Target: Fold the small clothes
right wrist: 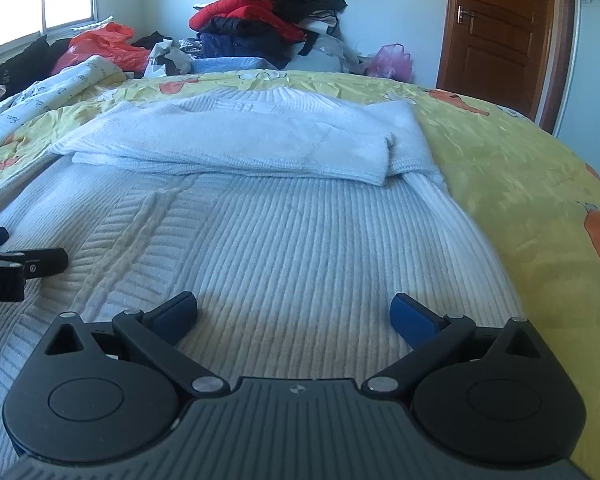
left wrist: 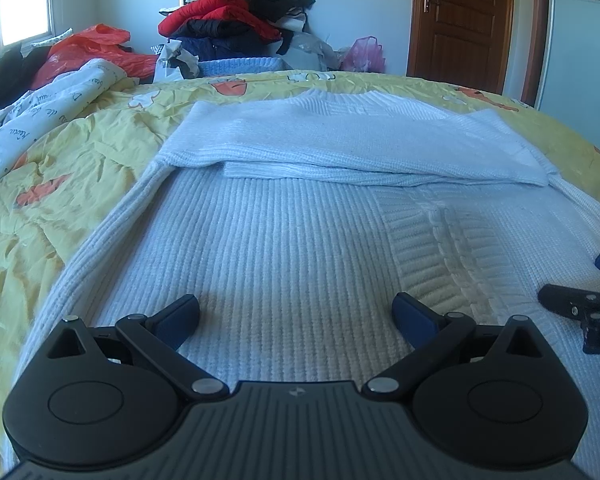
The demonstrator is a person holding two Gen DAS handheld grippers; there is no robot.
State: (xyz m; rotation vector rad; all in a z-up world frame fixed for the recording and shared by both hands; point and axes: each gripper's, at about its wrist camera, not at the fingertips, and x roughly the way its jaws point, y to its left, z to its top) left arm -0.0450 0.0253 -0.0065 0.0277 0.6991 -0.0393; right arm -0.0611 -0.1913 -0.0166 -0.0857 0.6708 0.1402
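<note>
A white ribbed knit sweater lies flat on the yellow bed cover, collar at the far end. Both sleeves are folded across its upper part. It also fills the right wrist view, sleeves folded across. My left gripper is open and empty, low over the sweater's near left part. My right gripper is open and empty over the near right part. Each gripper shows at the edge of the other's view: the right one, the left one.
A pile of red, black and navy clothes stands beyond the bed's far edge, with an orange plastic bag and a pink bag. A white printed blanket lies at the left. A brown door is at the far right.
</note>
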